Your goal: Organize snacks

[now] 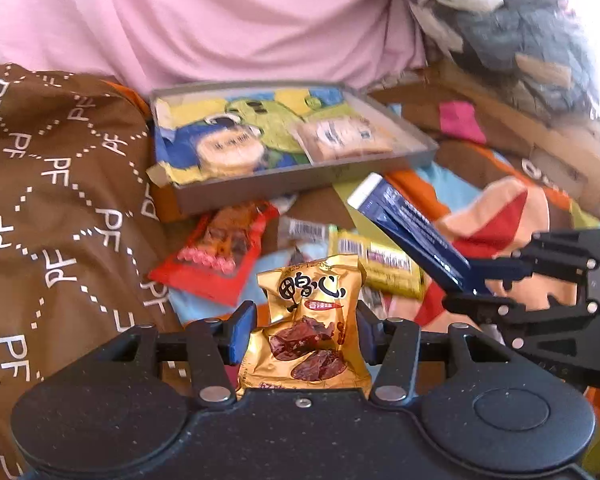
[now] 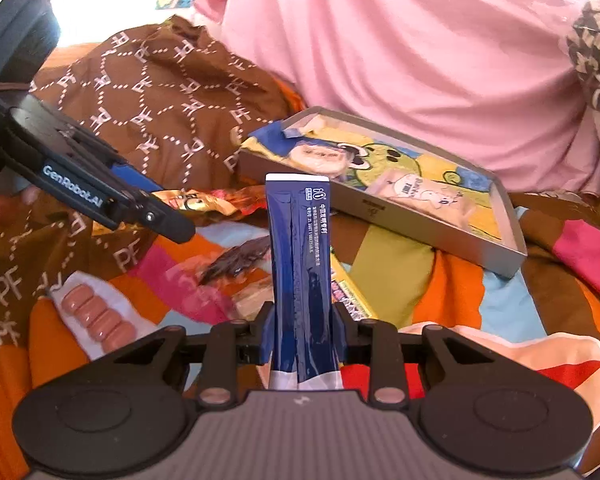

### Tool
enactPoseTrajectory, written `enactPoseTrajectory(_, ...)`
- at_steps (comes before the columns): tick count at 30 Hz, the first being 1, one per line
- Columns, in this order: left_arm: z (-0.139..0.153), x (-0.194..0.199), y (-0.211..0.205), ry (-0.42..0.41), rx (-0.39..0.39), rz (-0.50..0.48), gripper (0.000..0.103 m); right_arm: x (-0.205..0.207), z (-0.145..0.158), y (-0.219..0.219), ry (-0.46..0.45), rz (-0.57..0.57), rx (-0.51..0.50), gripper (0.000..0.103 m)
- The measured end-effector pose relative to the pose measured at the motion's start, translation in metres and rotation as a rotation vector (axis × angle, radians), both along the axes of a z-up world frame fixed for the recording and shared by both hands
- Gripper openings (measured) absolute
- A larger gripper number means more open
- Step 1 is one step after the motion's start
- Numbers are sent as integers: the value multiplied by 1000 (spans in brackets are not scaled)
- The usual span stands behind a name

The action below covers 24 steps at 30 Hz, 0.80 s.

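Left tongs [image 1: 306, 330] clamp gold snack packet [image 1: 308, 320]. Right tongs [image 2: 302, 332] clamp blue stick sachet [image 2: 300, 264]. Grey tray [image 1: 300, 182] ahead holds beige packet [image 1: 342, 138].

We see glossy crinkled foil on the gold snack pack [image 1: 308, 336], smooth shiny film on the blue stick pack [image 2: 302, 280]. Grey tray [image 2: 380, 210] looks matt, maybe card. Pink cloth [image 2: 400, 40] soft, matt. Gripper bodies: matt black plastic.

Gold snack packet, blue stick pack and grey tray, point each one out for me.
Gold packet [image 1: 312, 320], left wrist view, printed front.
Blue stick pack [image 2: 300, 256], right wrist view, mid-length.
Grey tray [image 2: 384, 216], right wrist view, near side wall.
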<state>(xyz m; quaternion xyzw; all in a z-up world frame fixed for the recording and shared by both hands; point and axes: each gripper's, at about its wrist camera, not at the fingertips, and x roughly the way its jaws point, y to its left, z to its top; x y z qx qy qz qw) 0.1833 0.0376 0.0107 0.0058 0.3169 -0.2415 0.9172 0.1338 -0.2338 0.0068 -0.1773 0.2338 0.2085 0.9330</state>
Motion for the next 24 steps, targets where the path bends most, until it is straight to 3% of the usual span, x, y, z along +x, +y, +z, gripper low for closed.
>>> enactPoseTrajectory(7,8,4,9,-40,-65,69,53,3,7,0,-53,-6,15,33)
enactPoseTrajectory(12,33,9,14,-112,-56,145,53,21,19,3,-102,1,33,33)
enactPoseTrajectory(17,55,40,19,-130,-96,231,53,52,35,3,-162,3,48,33)
enactPoseTrajectory(21,70,71,21,-108,-182,299,53,70,46,-5,-184,-30,78,33)
enactPoseTrajectory(24,80,90,17,-123,-185,328,53,77,53,-15,-197,-58,81,33)
